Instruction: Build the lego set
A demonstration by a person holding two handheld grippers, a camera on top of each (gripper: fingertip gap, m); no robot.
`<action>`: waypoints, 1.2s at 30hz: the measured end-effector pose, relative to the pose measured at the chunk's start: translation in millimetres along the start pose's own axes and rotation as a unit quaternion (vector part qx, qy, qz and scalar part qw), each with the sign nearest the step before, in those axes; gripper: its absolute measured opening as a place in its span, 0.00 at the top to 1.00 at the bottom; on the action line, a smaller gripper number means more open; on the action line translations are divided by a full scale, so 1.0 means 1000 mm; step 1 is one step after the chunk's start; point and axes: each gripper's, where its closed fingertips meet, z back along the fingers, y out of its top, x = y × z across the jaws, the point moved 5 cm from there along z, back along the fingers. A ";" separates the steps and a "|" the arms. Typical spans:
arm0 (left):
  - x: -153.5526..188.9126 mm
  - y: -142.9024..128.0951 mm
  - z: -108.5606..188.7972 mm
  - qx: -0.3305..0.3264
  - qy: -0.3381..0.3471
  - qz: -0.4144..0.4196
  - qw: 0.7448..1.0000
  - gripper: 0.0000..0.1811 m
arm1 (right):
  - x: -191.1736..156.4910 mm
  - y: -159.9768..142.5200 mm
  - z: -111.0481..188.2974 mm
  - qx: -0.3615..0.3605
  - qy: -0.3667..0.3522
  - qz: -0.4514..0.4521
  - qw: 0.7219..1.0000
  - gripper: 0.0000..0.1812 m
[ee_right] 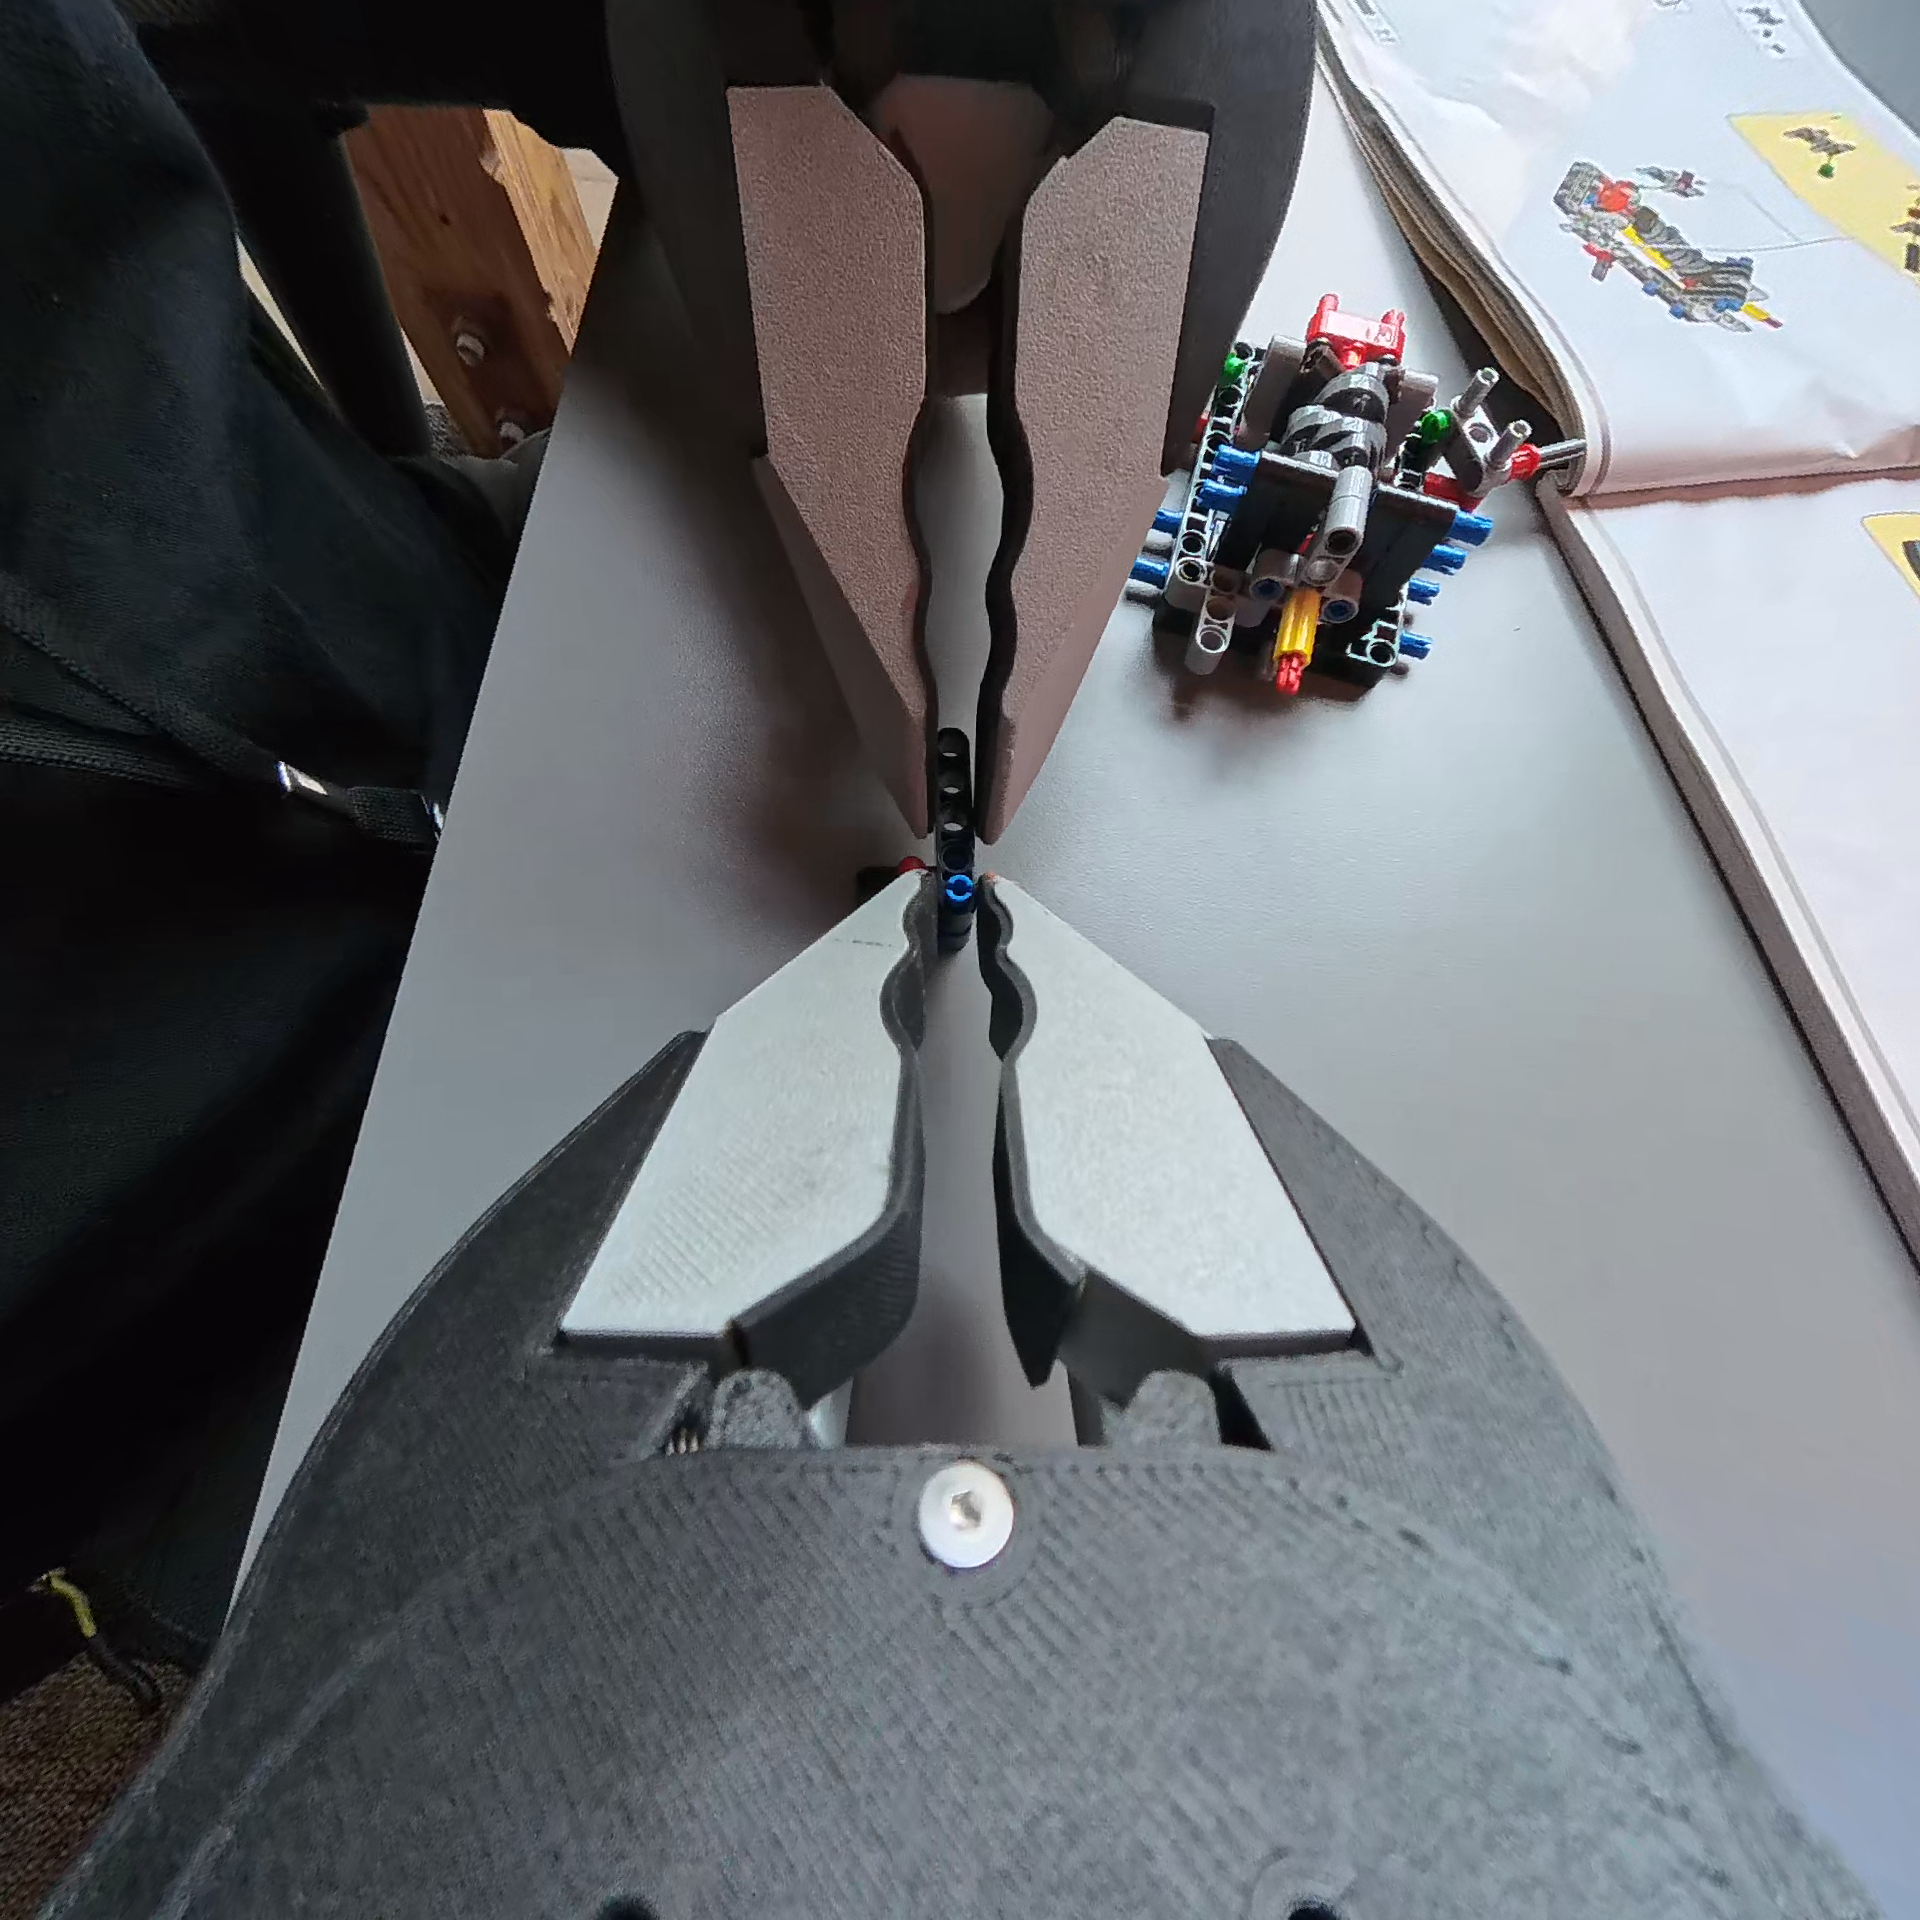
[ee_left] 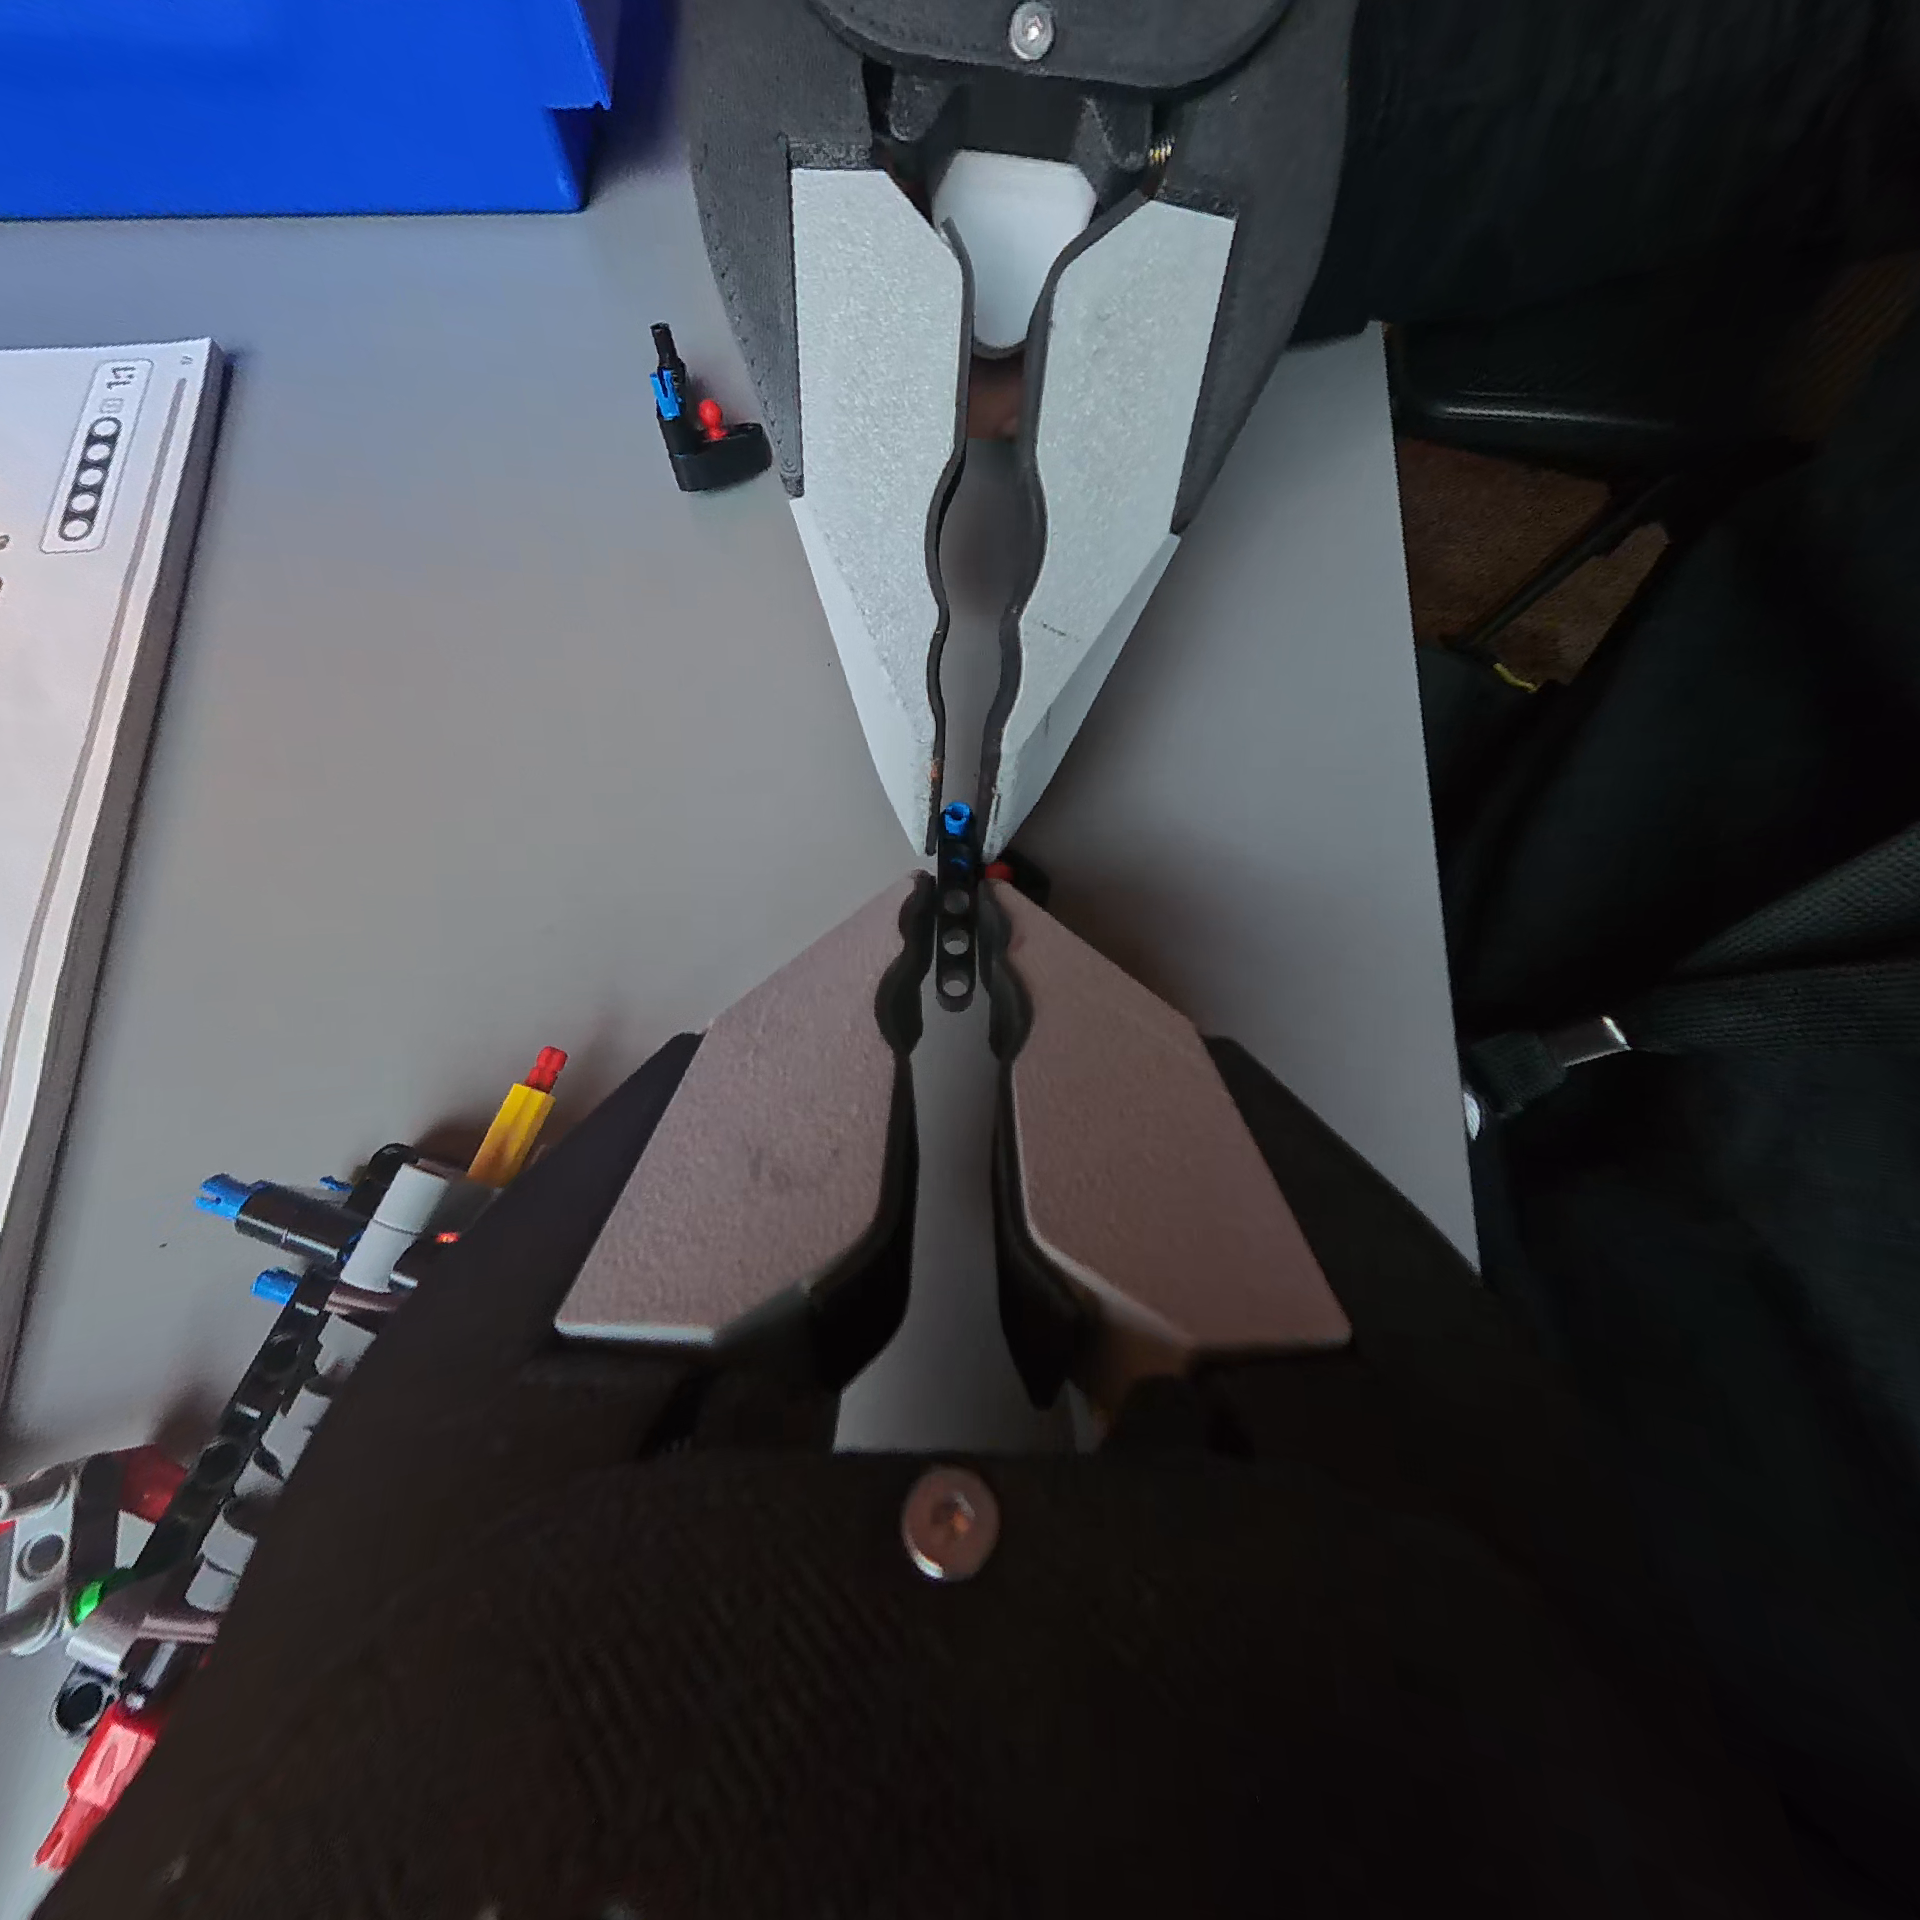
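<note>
Left wrist view: left gripper (ee_left: 956, 914) clamps black holed beam (ee_left: 956, 951) above table (ee_left: 468, 727); right gripper (ee_right: 951, 904) pinches blue pin (ee_right: 956, 890). Pin insertion underway; next needs aligned push, probably.

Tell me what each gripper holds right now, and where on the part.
Left gripper pinches the black holed beam at its pin end. Right gripper closes on the blue pin seated there.
</note>
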 end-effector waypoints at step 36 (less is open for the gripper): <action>-0.006 -0.002 -0.006 -0.016 -0.038 -0.028 0.999 0.98 | 0.001 -0.004 -0.001 -0.039 0.000 -0.001 0.999 0.97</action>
